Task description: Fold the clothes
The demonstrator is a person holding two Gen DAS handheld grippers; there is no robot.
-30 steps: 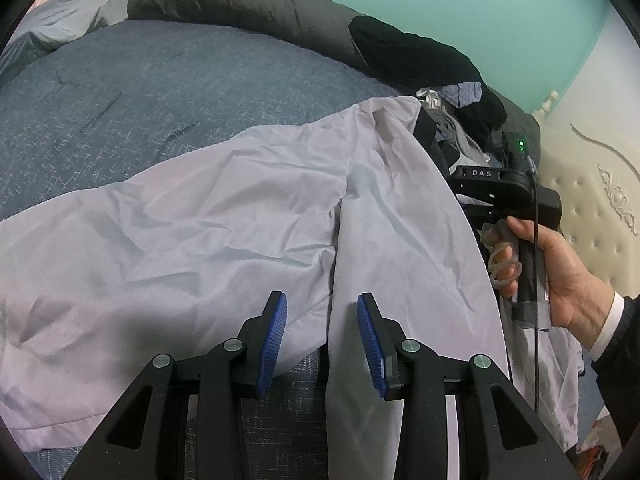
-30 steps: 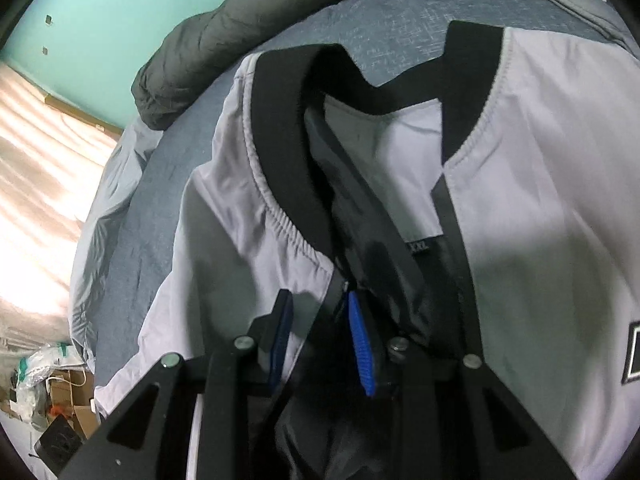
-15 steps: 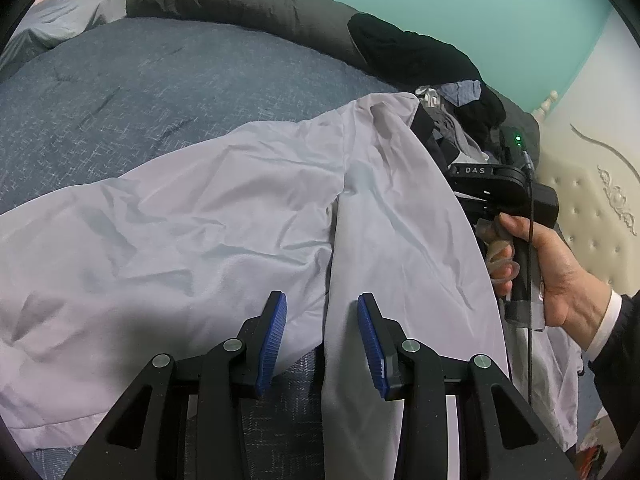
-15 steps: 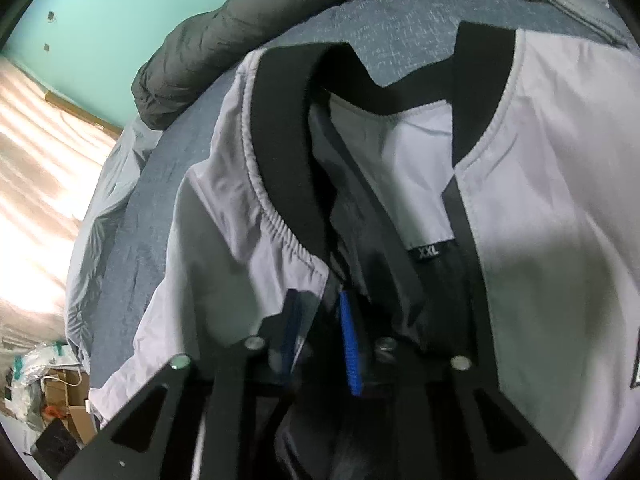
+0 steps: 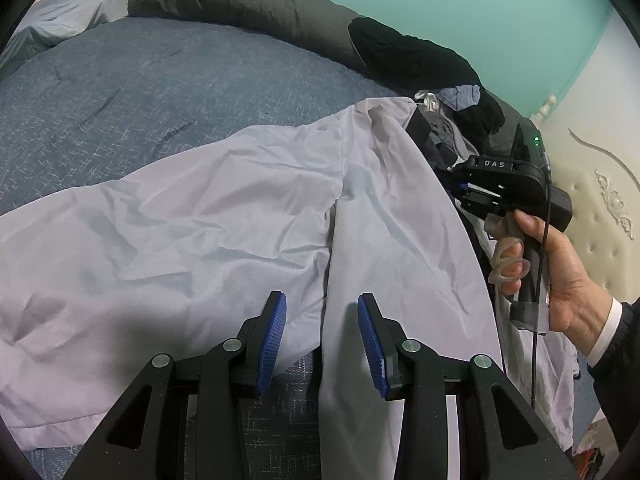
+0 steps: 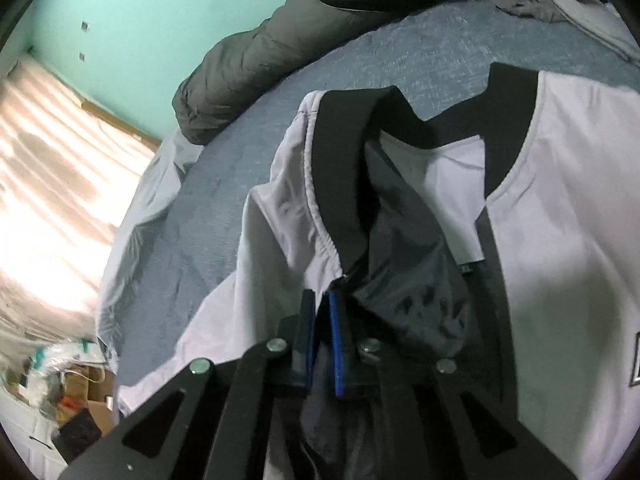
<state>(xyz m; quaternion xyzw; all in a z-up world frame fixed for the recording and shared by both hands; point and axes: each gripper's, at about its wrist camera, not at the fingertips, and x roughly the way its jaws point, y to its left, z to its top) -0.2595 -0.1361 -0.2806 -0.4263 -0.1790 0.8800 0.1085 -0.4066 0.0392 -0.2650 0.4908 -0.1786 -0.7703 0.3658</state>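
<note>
A pale grey jacket [image 5: 224, 232] lies spread on the bed's blue quilt [image 5: 160, 92]. The left gripper [image 5: 322, 334] hovers above its sleeve, fingers partly apart and empty. The right gripper's [image 6: 320, 320] fingers are closing, pinching the jacket's front edge just below the black collar [image 6: 340, 160].

Smooth, faintly glossy jacket [image 5: 200, 232]; matt woven bedspread [image 5: 140, 96].

My left wrist camera looks down across the jacket [image 5: 240, 232] toward twelve o'clock, hovering near. My right one sits very close at the collar [image 6: 344, 184]. Both share jacket, bed [image 5: 160, 92] and teal wall [image 6: 132, 12].
</note>
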